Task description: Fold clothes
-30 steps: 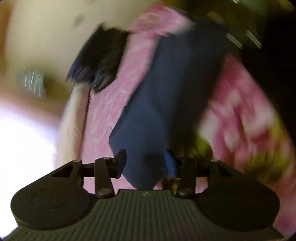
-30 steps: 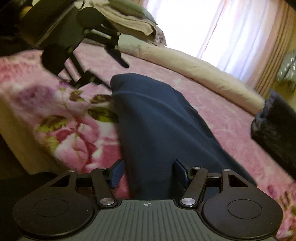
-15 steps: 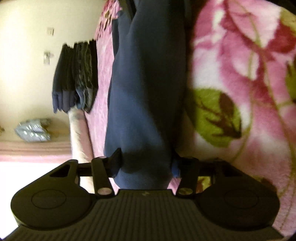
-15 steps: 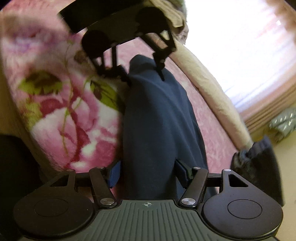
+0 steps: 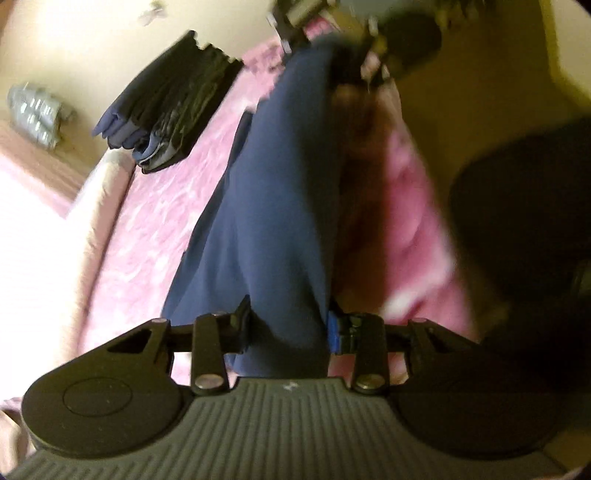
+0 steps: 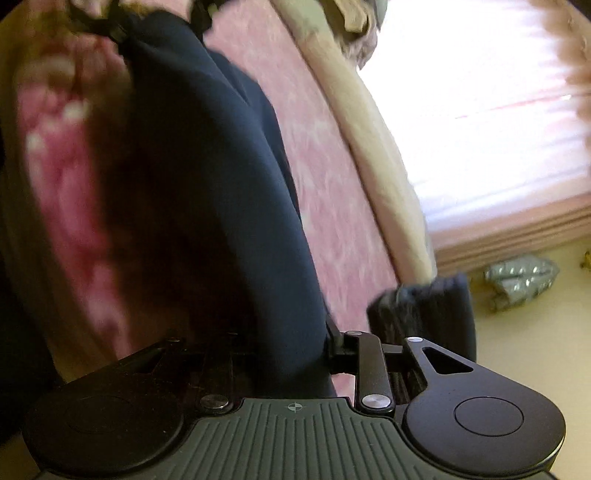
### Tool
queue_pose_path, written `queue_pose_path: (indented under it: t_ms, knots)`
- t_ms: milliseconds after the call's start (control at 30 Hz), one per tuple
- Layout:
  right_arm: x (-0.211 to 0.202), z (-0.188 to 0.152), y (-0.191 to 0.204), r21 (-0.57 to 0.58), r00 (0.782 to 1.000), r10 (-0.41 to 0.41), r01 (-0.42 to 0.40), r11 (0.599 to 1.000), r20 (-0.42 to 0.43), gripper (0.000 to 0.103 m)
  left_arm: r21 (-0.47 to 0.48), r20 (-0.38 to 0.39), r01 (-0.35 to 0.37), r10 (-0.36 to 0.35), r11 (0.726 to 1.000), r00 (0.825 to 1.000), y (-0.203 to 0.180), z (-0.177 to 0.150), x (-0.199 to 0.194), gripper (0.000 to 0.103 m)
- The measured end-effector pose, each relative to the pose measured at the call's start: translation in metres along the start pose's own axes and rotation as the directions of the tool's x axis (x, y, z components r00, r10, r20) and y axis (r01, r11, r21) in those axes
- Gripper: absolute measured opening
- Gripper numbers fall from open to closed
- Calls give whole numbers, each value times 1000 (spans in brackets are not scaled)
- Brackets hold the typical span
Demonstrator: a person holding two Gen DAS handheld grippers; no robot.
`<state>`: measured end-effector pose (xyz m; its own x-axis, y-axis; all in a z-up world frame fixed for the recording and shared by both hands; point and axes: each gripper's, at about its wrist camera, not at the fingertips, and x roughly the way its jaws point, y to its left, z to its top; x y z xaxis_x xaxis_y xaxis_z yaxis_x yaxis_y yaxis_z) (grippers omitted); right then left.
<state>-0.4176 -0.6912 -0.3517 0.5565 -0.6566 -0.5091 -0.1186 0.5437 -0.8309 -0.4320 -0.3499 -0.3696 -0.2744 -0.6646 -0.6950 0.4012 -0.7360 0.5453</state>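
A navy blue garment (image 5: 273, 206) stretches between both grippers above a pink floral blanket (image 5: 159, 206) on a bed. My left gripper (image 5: 288, 325) is shut on one end of it. My right gripper (image 6: 280, 343) is shut on the other end (image 6: 221, 192). The cloth hangs taut and lifted at the bed's edge. The right gripper shows blurred at the top of the left wrist view (image 5: 354, 48). The left gripper shows at the top left of the right wrist view (image 6: 122, 22).
A stack of folded dark clothes (image 5: 170, 107) lies on the blanket near the wall; it also shows in the right wrist view (image 6: 424, 314). A beige bolster (image 6: 376, 155) runs along the bed's far side by a bright curtained window (image 6: 480, 110). A silver packet (image 6: 521, 277) lies beyond.
Both grippers have lifted and swung with the navy garment, pulling it up off the blanket toward the bed's edge. The views have rotated and are motion-blurred.
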Motion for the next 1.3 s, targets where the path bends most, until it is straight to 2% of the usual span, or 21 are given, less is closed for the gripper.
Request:
queue_pose_path:
  t_ms: [67,133,200,267,300,333,433,500,533,567,600,633,700,733,800,967,1167,1200,1300]
  knots:
    - [5,-15,12,-13,1000,22,-22,1000,-14,28,39,-20,-19,20,999,1000,-19,7,7,39]
    - [11,-30,24,-26,999,44,-44,999,-28,34,79,-31,-41,43,996,999,-29,2,7,44]
    - [2,-33,27,1,1000,19,-19,1000,-20,36,102,-30,-59,62,993,998,-32,-7,1,45]
    - [-7,-37,29,29,1000,-6,7,1000,-12,45,81,-34,-69,72,994,997,-31,-13,-8,45]
    - [-11,-38,30,44,1000,-19,20,999,-9,55,86,-31,-77,80,993,996,-33,-14,-13,45]
    - [-15,-40,31,58,999,-32,33,998,-6,59,92,-27,-86,89,992,996,-35,-15,-19,45]
    - [-31,-33,38,94,997,-54,49,994,50,59,102,31,-103,101,989,994,-40,-10,-34,44]
    - [-38,-17,46,120,992,-52,38,992,117,59,51,72,-81,77,995,994,-39,-5,-42,44]
    - [-37,-17,45,125,992,-46,31,992,118,59,18,76,-57,56,998,996,-35,-1,-41,42]
    - [-35,-16,45,129,992,-40,24,991,117,59,-4,63,-46,47,999,997,-30,0,-36,41]
    - [-34,-16,44,134,993,-33,17,991,117,59,-25,47,-38,39,999,998,-26,0,-30,31]
    - [-33,-16,43,139,993,-27,11,990,116,59,-53,26,-26,27,998,999,-20,-3,-25,28]
    - [-31,-15,42,148,993,-15,-3,989,116,56,-139,20,19,-17,990,1000,-7,-12,-22,28]
    - [-30,-15,42,153,993,-9,-9,988,116,41,-184,24,35,-31,982,999,-1,-16,-24,28]
    - [-27,-14,40,163,993,4,-23,986,115,41,-280,38,67,-59,958,998,13,-26,-28,28]
    - [-27,-14,38,183,993,28,-48,982,111,42,-484,87,146,-119,863,989,33,-45,-33,29]
    - [-43,-9,31,214,993,36,-60,975,114,42,-587,156,180,-109,789,982,55,-52,-56,26]
    - [-55,-16,37,228,991,37,-66,971,129,42,-606,175,194,-109,772,979,58,-53,-60,26]
    - [-78,-7,32,299,977,47,-110,948,209,42,-657,190,187,-79,730,979,74,-52,-57,29]
